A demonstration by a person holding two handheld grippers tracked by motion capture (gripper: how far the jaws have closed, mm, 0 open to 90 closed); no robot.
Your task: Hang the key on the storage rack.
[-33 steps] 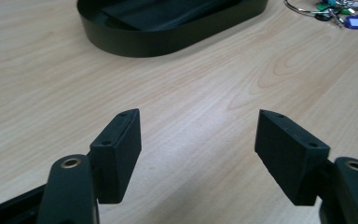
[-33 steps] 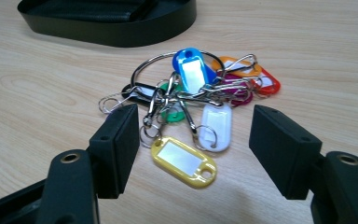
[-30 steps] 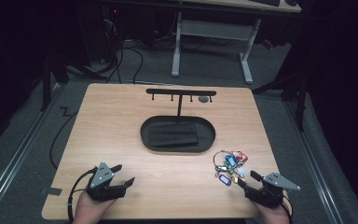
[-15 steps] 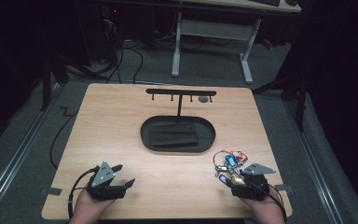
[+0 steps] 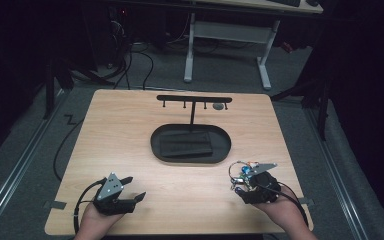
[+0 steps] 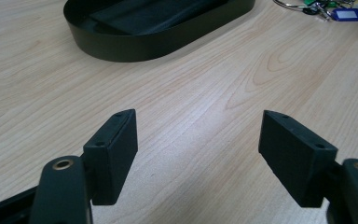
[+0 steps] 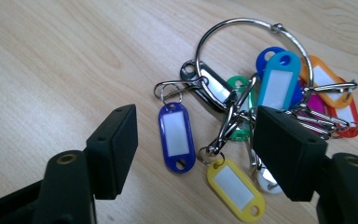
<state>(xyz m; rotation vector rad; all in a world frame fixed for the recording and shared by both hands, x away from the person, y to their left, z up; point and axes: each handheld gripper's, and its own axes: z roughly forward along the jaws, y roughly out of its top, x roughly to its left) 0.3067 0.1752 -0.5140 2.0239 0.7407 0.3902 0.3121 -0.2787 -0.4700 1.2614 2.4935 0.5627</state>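
A bunch of keys with coloured tags on a large metal ring (image 5: 242,171) lies on the wooden table at the front right. My right gripper (image 5: 236,183) hovers just over it, pointing down at it. In the right gripper view the blue and yellow tags and the chain (image 7: 235,112) lie between the wide-apart jaws of that gripper (image 7: 196,135), which touch nothing. Those jaws have just been closing a little. My left gripper (image 5: 136,187) rests at the front left, open, with bare table between its jaws (image 6: 198,140).
A black oval tray (image 5: 155,145) (image 6: 135,46) with a dark flat pad inside sits mid-table. Behind it stands a black T-shaped hook rack (image 5: 194,99) with a small grey item (image 5: 219,106) at its right end. The key bunch (image 6: 331,9) lies right of the tray.
My right gripper has moved left and up from the table's front right corner to over the key bunch. The left gripper has stayed where it was.
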